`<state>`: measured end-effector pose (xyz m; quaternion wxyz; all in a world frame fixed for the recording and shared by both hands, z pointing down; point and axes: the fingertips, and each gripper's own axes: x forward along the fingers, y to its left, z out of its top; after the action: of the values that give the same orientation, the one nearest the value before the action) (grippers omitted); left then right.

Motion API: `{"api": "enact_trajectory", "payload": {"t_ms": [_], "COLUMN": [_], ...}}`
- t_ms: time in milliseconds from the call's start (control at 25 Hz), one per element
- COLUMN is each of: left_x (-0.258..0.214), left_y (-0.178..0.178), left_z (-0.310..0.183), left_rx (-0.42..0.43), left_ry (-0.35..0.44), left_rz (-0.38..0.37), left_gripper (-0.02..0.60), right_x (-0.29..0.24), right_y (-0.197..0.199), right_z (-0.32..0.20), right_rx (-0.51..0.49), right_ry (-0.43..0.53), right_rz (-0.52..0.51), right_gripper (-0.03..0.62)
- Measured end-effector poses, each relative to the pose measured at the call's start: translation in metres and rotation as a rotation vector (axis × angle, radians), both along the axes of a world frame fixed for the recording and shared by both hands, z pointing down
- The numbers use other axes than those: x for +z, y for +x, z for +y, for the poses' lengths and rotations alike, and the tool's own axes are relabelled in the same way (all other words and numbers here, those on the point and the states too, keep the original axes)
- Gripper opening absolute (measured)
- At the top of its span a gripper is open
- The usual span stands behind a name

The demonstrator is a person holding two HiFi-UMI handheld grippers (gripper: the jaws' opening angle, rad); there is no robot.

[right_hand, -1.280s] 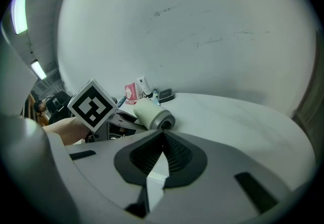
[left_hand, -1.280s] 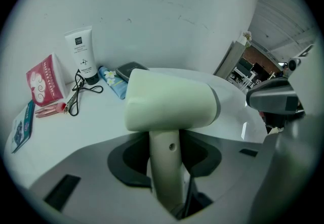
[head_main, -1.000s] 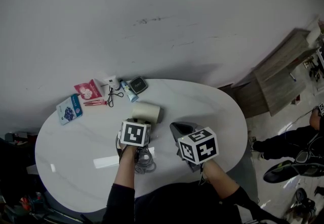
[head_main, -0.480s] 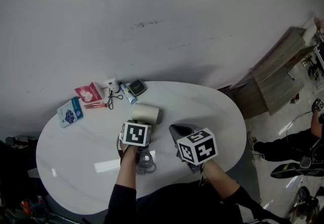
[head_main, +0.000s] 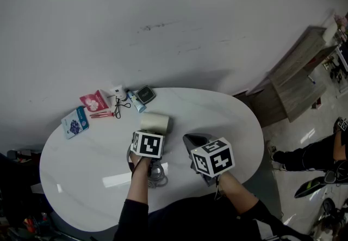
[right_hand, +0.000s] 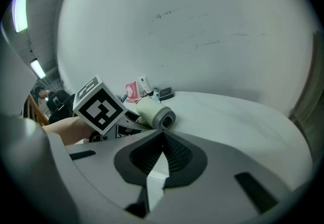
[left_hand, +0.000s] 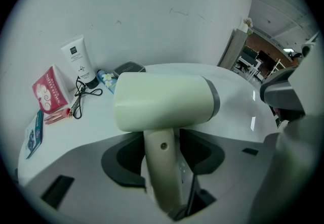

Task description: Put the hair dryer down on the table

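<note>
The cream hair dryer [head_main: 155, 122] lies on the white oval table [head_main: 228, 120], its grey cord [head_main: 155, 175] coiled near the front edge. In the left gripper view its barrel [left_hand: 162, 101] fills the middle and its handle runs down between the jaws of my left gripper [left_hand: 162, 153]. Those jaws have just been opening, and a dark gap shows on each side of the handle. My right gripper [right_hand: 162, 134] hovers to the right of the dryer [right_hand: 154, 112], shut and empty. In the head view the marker cubes cover both my left gripper [head_main: 149, 136] and my right gripper [head_main: 194, 141].
Along the table's far left edge stand a white tube [left_hand: 80, 61], a red packet [left_hand: 49, 91], a looped black cord [left_hand: 81, 94], a dark compact [left_hand: 127, 69] and a blue packet [head_main: 75, 122]. A wooden cabinet [head_main: 299, 82] stands on the floor at the right.
</note>
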<state>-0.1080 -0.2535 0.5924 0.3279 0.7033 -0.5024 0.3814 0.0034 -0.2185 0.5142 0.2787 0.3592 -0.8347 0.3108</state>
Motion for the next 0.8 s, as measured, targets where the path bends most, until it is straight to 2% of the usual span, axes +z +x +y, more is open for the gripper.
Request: {"api": "enact_trajectory", "payload": {"t_ms": [320,400,560,720,800], "left_x": [-0.004,-0.008,-0.026,-0.059,-0.07], "left_y": [-0.006,-0.009,-0.012,-0.012,-0.015], "left_z": [0.003,0.004,0.008,0.012,0.015], "left_rx": [-0.008,-0.024,-0.074,-0.128,-0.139], "left_ry": [0.022,0.033,0.074,0.119,0.152], "left_rz": [-0.089,-0.083,0.02,0.162,0.202], "left_gripper": [0.224,0.224,0.224,0.222,0.222], "right_x": [-0.001,-0.002,-0.001,-0.006,-0.008], "right_y": [0.0,0.0,0.0,-0.002,-0.002], "right_z": [0.002,0.003,0.006,0.007,0.008], "right_rx": [-0.005,-0.007,-0.01,-0.019,-0.021], "right_ry": [0.001,0.001,0.0,0.007,0.013], "right_rz": [-0.003,-0.003,-0.002,-0.003,-0.005], "right_gripper": [0.002,0.002,0.002,0.002,0.002]}}
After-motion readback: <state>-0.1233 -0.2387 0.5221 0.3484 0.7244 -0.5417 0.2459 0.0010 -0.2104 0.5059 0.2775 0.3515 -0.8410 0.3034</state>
